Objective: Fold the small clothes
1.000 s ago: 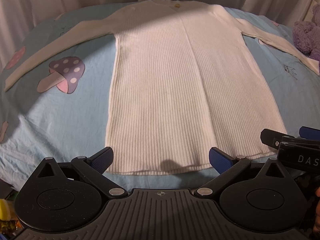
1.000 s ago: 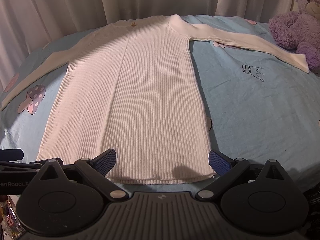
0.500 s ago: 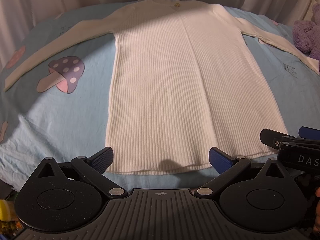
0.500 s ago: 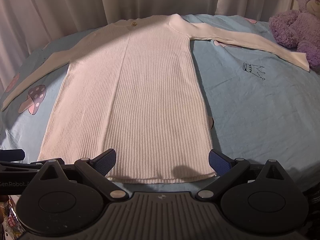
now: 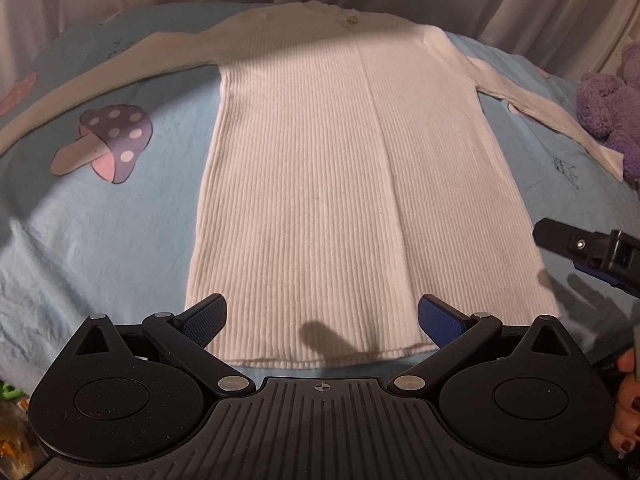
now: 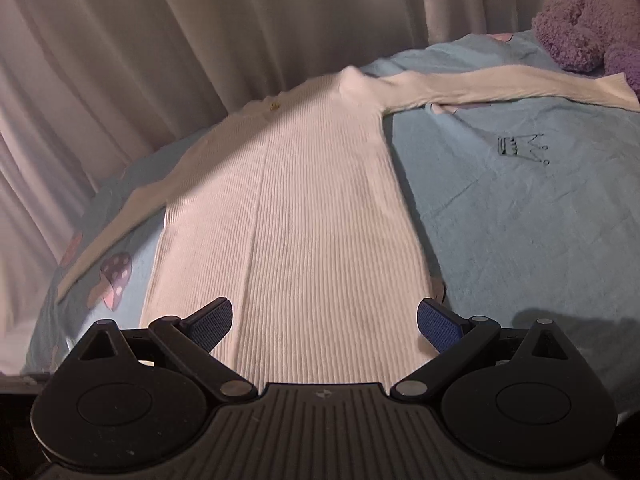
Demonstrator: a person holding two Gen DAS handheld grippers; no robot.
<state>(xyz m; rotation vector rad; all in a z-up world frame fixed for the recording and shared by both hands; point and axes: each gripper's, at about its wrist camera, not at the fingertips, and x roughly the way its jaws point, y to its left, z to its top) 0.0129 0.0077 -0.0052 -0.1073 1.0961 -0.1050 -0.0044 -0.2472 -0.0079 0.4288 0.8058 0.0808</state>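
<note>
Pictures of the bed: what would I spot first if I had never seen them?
First, the long white ribbed sweater spread flat down the middle of the blue sheet, sleeves stretched out to both sides. Next, the purple mushroom print left of it, and the fluffy purple teddy at the far right by the curtain. Both grippers, left and right, are open near the hem.

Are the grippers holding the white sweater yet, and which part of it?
No, nothing is held. The left gripper and right gripper are both open, and the white sweater lies flat on the bed.
</note>
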